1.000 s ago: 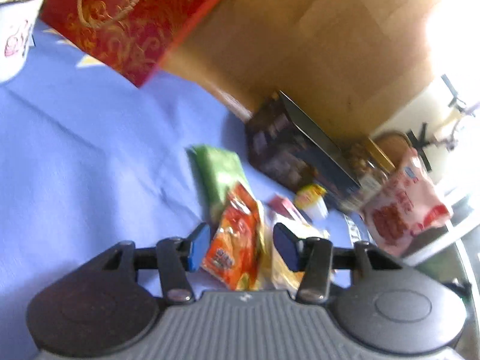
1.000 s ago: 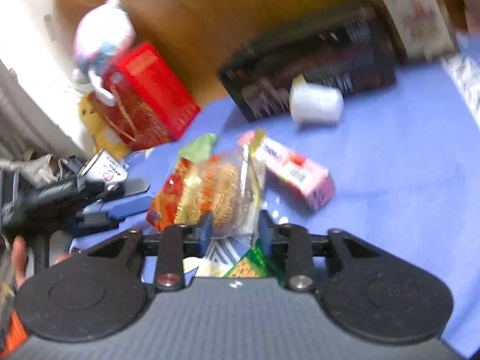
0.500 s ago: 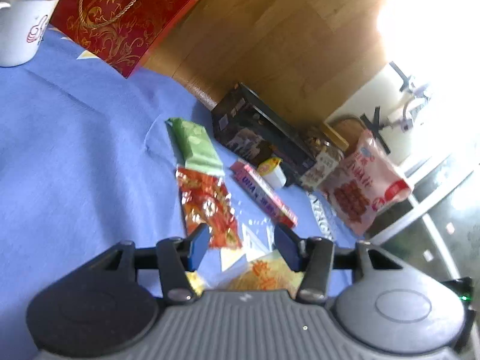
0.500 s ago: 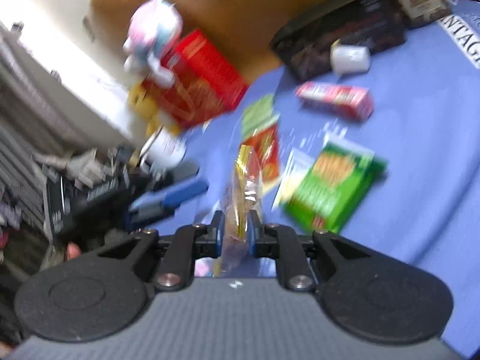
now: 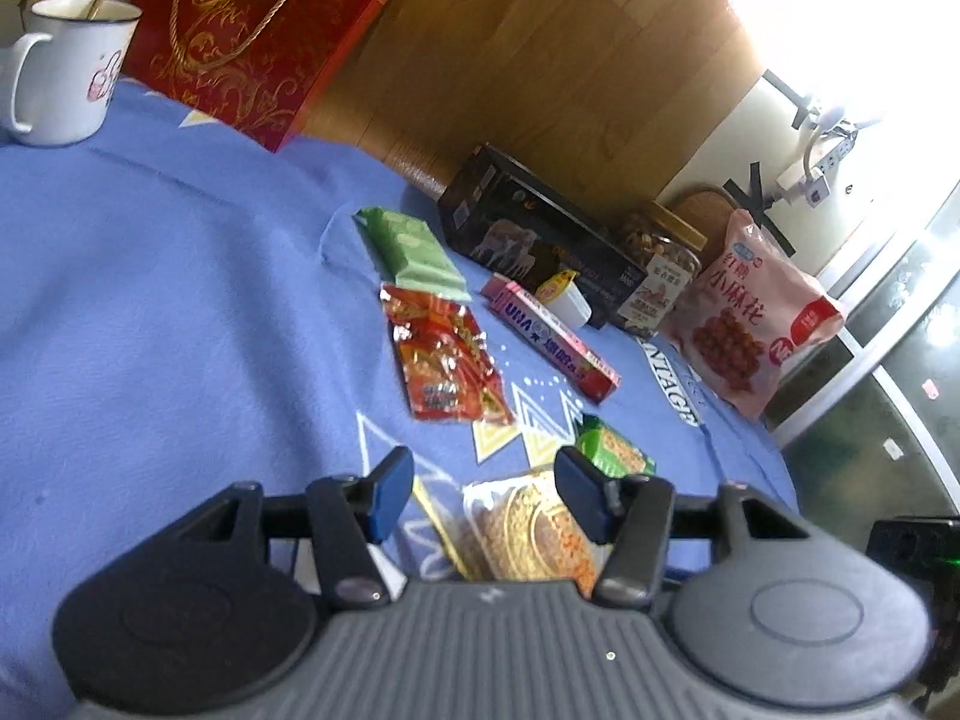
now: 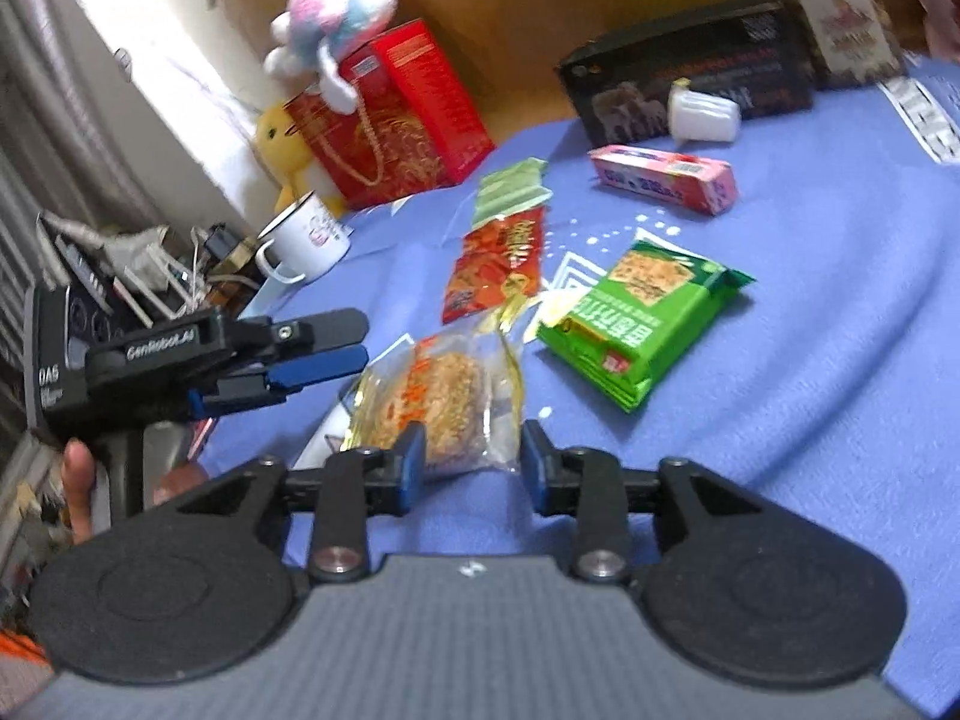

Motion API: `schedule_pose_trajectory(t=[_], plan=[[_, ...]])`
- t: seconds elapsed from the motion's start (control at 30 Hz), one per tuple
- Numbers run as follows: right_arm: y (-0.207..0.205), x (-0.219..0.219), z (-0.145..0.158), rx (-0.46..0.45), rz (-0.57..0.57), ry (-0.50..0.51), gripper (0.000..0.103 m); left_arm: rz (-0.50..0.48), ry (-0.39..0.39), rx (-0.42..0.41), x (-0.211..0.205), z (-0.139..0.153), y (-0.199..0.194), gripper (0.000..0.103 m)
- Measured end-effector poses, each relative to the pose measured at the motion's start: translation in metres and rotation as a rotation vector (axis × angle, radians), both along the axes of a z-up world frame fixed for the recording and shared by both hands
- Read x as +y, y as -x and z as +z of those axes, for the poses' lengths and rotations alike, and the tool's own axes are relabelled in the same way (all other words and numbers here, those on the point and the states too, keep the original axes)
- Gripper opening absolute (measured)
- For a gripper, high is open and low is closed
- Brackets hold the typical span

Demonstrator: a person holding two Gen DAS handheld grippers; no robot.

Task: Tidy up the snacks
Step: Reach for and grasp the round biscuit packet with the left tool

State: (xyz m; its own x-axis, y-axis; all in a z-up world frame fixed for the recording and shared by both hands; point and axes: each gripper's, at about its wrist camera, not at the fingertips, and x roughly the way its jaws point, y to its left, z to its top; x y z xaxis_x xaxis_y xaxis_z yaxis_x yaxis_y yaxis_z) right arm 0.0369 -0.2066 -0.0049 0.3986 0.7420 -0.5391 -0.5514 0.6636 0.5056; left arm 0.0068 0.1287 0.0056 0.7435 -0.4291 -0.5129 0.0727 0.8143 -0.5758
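Plush toy atop the red box shows only in right-wrist view.

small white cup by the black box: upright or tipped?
Tipped. The white cup lies on its side on the blue cloth, against the black box.

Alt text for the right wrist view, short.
The right gripper, jaws just opened, hovers over a clear packet of round crispy cakes lying on the blue cloth. A green cracker pack lies to the right; the left gripper reaches in from the left.
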Motion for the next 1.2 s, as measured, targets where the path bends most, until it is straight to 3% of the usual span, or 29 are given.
schedule_pose_trajectory(t=[0.23,0.33,0.5,0.6,0.77,0.87,0.97,1.2], plan=[[0.011,0.012,0.001,-0.061,0.053,0.056,0.039,-0.040,0.043,0.047,-0.009,-0.018,0.011,0.049],[0.020,0.020,0.003,-0.079,0.116,0.067,0.039,-0.031,0.009,0.030,-0.017,-0.018,0.012,0.049],[0.047,0.035,0.013,-0.193,0.230,0.145,0.039,-0.031,0.023,0.034,-0.014,-0.015,0.007,0.050],[0.053,0.035,0.013,-0.259,0.219,0.225,0.039,-0.013,0.041,0.010,-0.004,-0.011,0.011,0.052],[0.047,0.026,0.011,-0.243,0.188,0.231,0.047,-0.008,0.038,-0.010,0.005,-0.006,0.015,0.054],[0.051,0.030,0.008,-0.243,0.206,0.244,0.048,-0.018,0.036,-0.003,0.003,-0.008,0.013,0.056],[0.057,0.038,0.005,-0.247,0.228,0.265,0.055,-0.043,0.033,0.005,-0.002,-0.010,0.012,0.057],[0.062,0.056,-0.004,-0.270,0.204,0.312,0.055,-0.060,0.018,0.018,-0.011,-0.018,0.013,0.054]])
